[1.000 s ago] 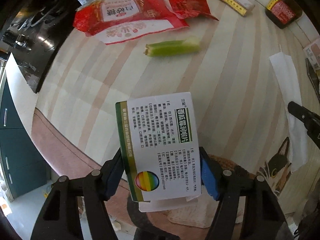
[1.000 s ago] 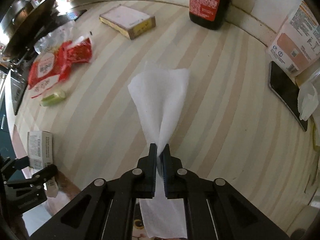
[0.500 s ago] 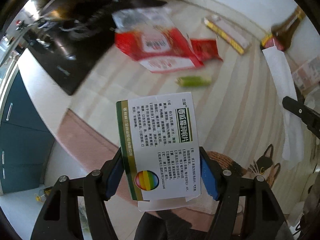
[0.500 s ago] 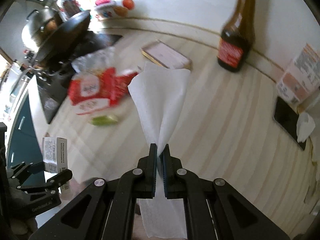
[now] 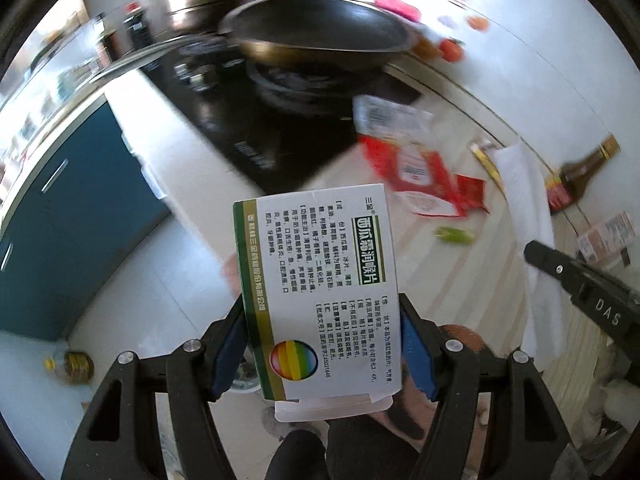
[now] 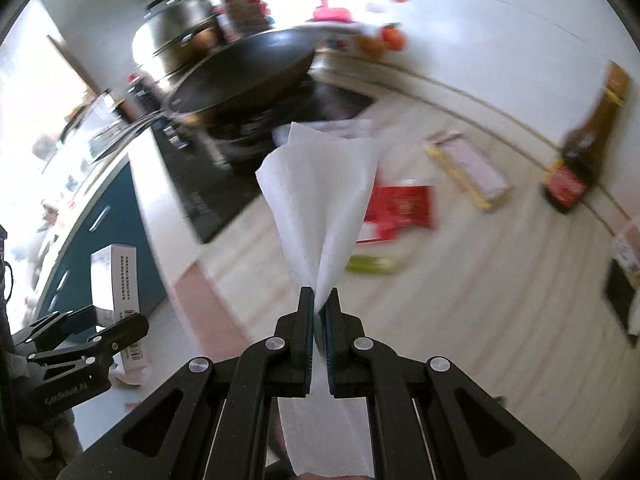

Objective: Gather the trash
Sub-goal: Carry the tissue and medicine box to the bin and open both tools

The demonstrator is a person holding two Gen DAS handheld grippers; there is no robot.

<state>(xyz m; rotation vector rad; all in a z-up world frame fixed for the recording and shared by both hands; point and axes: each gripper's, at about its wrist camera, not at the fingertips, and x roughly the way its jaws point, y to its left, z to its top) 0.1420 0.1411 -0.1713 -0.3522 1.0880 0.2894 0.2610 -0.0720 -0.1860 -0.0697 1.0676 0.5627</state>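
My left gripper (image 5: 322,332) is shut on a white and green medicine box (image 5: 320,280) and holds it in the air off the counter's front edge, over the floor. It also shows at the left of the right wrist view (image 6: 114,280). My right gripper (image 6: 319,308) is shut on a white paper tissue (image 6: 324,200), held up above the striped counter (image 6: 480,280). The tissue also shows in the left wrist view (image 5: 528,216). Red wrappers (image 5: 420,172) and a green vegetable piece (image 5: 454,235) lie on the counter.
A black stove (image 5: 256,136) with a dark pan (image 5: 316,40) stands at the counter's left. A brown sauce bottle (image 6: 580,160) and a flat pink box (image 6: 468,168) sit near the wall. Teal cabinets (image 5: 60,220) and white floor lie below.
Both grippers have lifted and pulled back from the counter with the box and tissue still held. The views now show the stove, pan, cabinets and floor.
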